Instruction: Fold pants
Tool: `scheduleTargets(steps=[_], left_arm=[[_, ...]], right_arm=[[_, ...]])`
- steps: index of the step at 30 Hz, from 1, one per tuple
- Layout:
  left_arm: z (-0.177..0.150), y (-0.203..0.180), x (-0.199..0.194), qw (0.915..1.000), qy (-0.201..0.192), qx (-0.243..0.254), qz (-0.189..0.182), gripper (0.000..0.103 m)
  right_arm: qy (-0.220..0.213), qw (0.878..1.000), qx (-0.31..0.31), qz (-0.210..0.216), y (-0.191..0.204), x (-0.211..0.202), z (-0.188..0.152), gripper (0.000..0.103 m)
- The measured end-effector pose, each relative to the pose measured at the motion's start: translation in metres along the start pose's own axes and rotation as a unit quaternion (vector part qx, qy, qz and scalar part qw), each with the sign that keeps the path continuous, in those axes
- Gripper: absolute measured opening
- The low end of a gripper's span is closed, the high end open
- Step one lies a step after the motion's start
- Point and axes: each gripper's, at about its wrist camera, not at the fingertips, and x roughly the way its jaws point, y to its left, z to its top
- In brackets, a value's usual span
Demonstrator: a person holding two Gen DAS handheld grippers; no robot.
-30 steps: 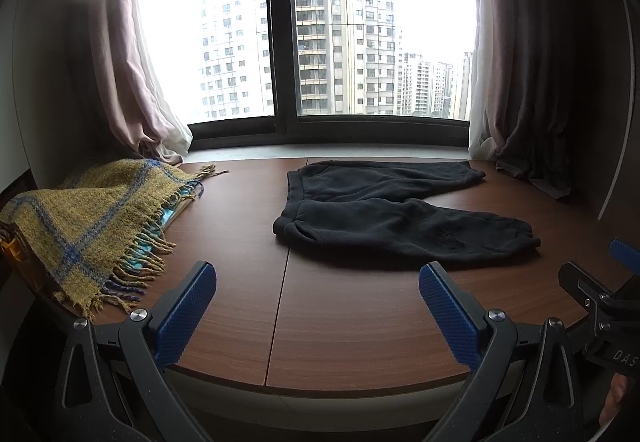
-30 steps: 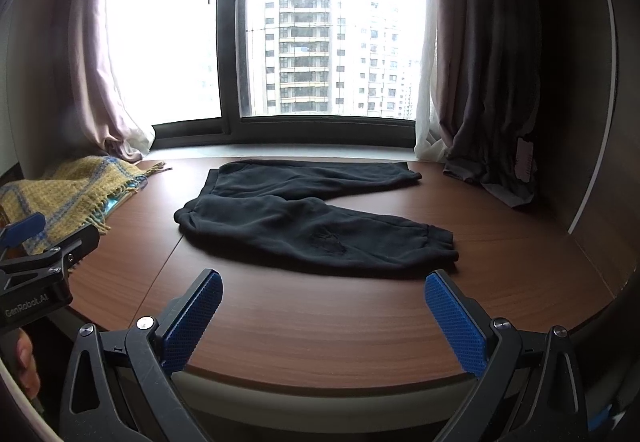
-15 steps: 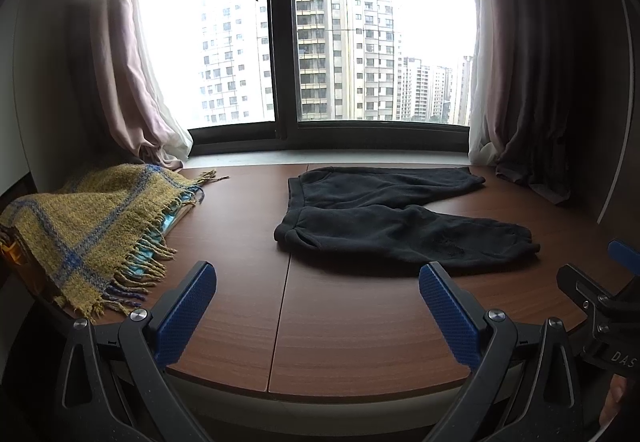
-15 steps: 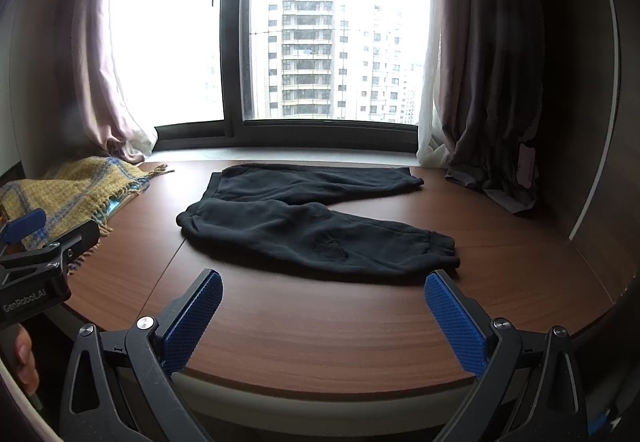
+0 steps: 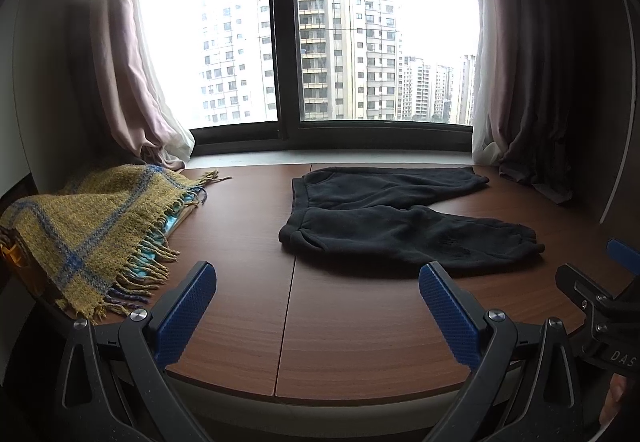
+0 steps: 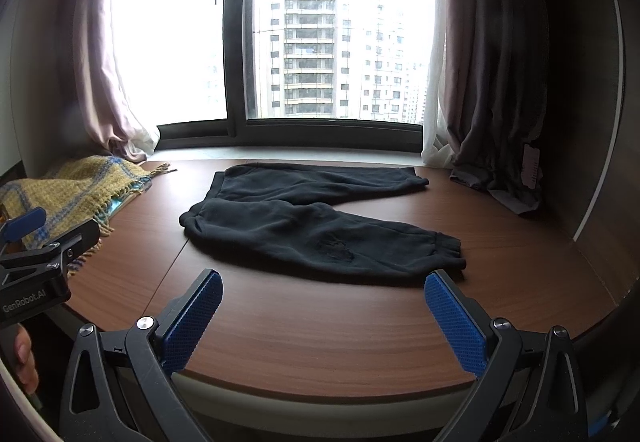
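Both your grippers hover open at the table's near edge, holding nothing.

Your left gripper [image 5: 316, 306] and right gripper [image 6: 322, 316] have their blue pads spread wide, well short of the pants [image 6: 316, 219]. The pants lie flat mid-table [image 5: 240, 314], waistband to your left, legs splayed out to your right, the nearer leg angled toward you. A yellow blanket [image 5: 92, 217] sits at the left edge.

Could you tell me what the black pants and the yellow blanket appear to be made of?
Pants: probably matte cotton fleece, thick and soft, with ribbed cuffs. Blanket: loosely woven wool or acrylic, judging by its coarse yarn, blue plaid lines and fringed edge.
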Motion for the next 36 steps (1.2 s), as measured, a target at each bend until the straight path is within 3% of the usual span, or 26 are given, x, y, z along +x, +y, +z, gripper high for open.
scheduleTargets(steps=[11,23,30,36], left_arm=[[0.009,0.024,0.025,1.0,0.008,0.004,0.001,0.103],[0.025,0.066,0.094,0.9988,0.036,0.028,-0.017,0.103],[0.028,0.076,0.141,0.9967,0.06,0.035,-0.042,0.092],[0.029,0.072,0.183,0.9932,0.099,0.026,-0.056,0.087]], right_arm=[[0.009,1.0,-0.005,-0.004,0.022,0.02,0.009,0.103],[0.05,0.998,0.024,-0.026,0.061,0.079,0.02,0.103],[0.067,0.994,0.055,-0.059,0.07,0.111,0.019,0.103],[0.082,0.988,0.089,-0.097,0.049,0.135,0.015,0.102]])
